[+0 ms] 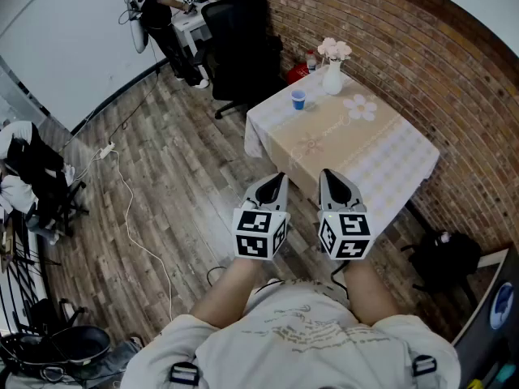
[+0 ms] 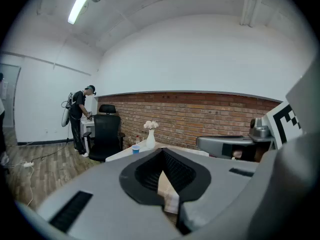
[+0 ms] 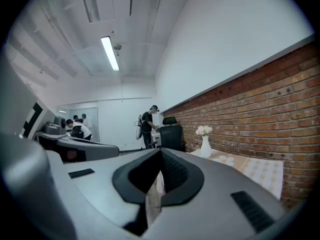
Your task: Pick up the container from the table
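Here, left gripper and right gripper were both clenched empty, side by side near the table, well apart from the blue container.

Your hands are hidden behind the left gripper and the right gripper in the head view, and those two grippers cover part of the near left edge of the square table with the pale checked cloth. The small blue cup on the table's far left part is too small for you to tell what, if anything, is in it. A red object beyond the white vase of pale flowers is half hidden by the table's far edge. In each gripper view the grey gripper body blocks most of the table. The person in black at the far left is too small to tell what they handle. A dark panel with a blue disc at the near right is cut off by the picture's edge.
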`<action>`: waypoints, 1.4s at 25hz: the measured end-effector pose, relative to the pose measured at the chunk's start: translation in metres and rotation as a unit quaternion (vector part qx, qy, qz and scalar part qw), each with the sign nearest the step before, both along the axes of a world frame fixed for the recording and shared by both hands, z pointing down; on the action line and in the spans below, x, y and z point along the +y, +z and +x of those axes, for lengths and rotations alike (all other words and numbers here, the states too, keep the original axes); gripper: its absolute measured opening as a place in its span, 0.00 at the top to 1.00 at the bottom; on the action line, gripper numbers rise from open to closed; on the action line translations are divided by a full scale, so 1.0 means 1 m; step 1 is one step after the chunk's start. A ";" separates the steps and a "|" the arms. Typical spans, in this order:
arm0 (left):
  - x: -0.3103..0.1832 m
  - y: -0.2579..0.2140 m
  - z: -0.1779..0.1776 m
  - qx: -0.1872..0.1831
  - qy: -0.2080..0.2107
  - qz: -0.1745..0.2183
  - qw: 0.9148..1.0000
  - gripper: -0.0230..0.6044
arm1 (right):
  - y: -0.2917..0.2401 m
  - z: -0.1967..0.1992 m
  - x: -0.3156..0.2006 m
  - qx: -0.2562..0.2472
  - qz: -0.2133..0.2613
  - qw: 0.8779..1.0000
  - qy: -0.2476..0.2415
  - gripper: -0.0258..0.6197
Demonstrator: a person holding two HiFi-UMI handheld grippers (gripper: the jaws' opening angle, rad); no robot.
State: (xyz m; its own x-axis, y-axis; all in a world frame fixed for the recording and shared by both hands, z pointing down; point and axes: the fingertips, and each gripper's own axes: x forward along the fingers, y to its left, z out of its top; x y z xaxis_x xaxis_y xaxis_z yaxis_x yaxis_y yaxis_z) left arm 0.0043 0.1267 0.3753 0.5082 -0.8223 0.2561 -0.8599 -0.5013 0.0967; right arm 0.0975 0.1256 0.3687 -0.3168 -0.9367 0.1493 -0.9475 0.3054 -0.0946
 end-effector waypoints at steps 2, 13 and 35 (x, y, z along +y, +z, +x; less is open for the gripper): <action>0.000 0.000 0.004 -0.001 0.001 0.001 1.000 0.96 | 0.000 0.002 0.000 -0.003 0.002 1.000 -0.001 0.96; 0.001 0.004 0.026 -0.005 -0.006 0.000 1.000 0.96 | 0.000 0.024 -0.002 -0.030 -0.003 1.000 -0.009 0.96; -0.011 0.014 0.032 -0.001 -0.041 0.007 0.999 0.96 | 0.012 0.025 -0.024 -0.015 0.002 0.999 -0.047 0.96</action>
